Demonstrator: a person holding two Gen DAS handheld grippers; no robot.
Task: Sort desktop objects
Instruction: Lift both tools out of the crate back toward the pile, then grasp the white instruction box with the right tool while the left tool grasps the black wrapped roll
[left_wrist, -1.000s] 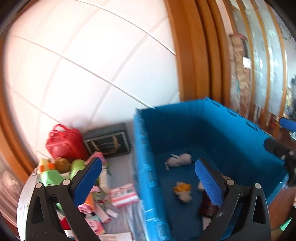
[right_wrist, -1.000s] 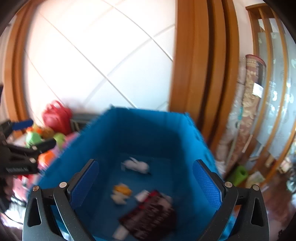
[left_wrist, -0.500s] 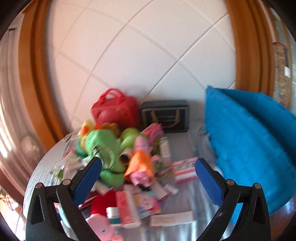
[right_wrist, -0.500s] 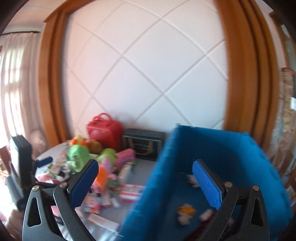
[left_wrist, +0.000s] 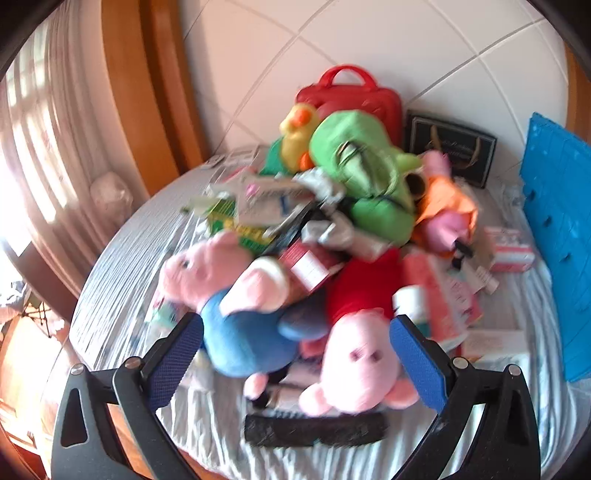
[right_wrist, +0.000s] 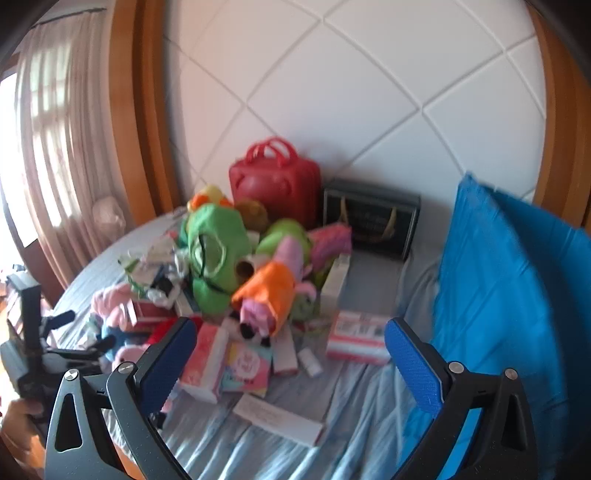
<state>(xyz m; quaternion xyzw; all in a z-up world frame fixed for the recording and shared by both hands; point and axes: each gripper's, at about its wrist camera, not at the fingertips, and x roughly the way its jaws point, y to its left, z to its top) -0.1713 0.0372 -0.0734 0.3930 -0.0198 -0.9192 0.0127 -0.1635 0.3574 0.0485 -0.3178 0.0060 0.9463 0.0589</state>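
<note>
Jaws of left gripper (left_wrist: 295, 363) and right gripper (right_wrist: 290, 356) stand wide, empty. Toys (left_wrist: 351, 206) lie piled left of bin (right_wrist: 517, 295). Centre left jaws around pig (left_wrist: 356, 362), then close gently.

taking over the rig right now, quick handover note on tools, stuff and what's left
Left tool: open, empty, aimed at the two pink pig plush toys at the near edge of the pile.
Right tool: open, empty, over the flat cartons, beside the blue plastic crate.
Pile on the grey-clothed round table: green fabric bag, yellow duck plush, orange-dressed doll, boxes. Red handled case and black gift box stand at the wall.
Done: crate contents not visible.
Left: nearly the whole pile.
</note>
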